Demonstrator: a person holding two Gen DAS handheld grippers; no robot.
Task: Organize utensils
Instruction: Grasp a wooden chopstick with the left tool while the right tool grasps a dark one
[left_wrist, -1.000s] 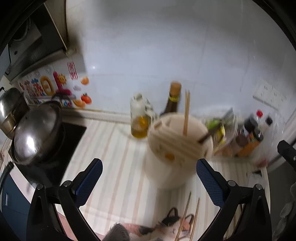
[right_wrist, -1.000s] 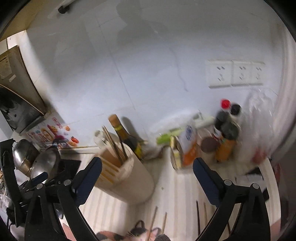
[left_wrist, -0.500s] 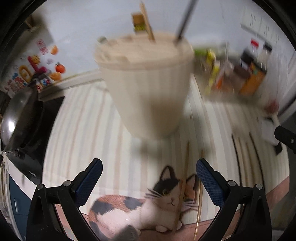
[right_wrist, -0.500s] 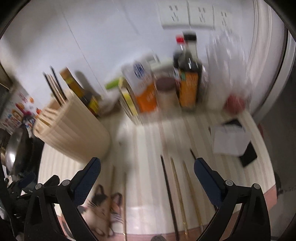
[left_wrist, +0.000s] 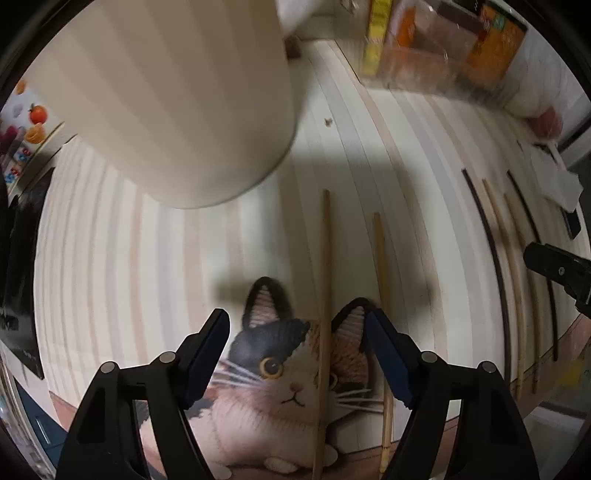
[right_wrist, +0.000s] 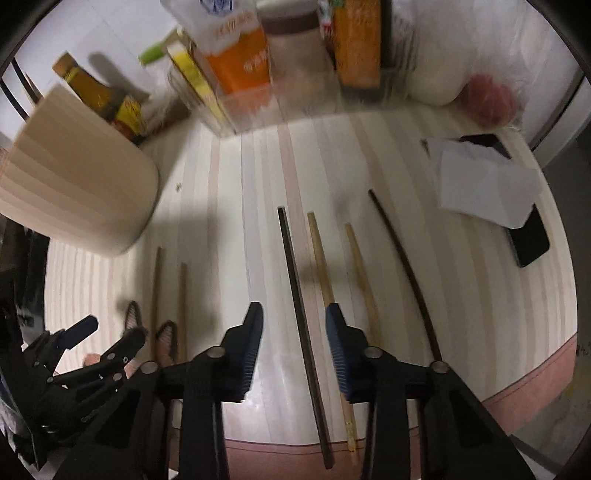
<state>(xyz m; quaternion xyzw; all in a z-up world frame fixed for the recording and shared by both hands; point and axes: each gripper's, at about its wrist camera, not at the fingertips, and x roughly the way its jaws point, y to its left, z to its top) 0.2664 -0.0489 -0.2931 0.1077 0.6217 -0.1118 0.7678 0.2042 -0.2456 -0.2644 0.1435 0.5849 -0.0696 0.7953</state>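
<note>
- The desk, covered in a pale striped mat with a cat print at its lower edge, carries all the loose work left: six chopsticks lie flat on it, none lifted.
- The cream utensil holder fills the upper left of the left wrist view; in the right wrist view a few dark sticks poke above its rim at the far upper left, so some sorting looks done.
- Four chopsticks sit in the middle of the right wrist view: a dark chopstick, two pale ones and a curved dark one further right.
- Two bamboo chopsticks lie over the cat print; the left bamboo chopstick runs up the centre of the left wrist view.
- The right hand-held gripper has just been closing; its jaws straddle the dark chopstick, not yet pressing it.
- The left hand-held gripper has also been narrowing, jaws apart around the left bamboo chopstick.
</note>
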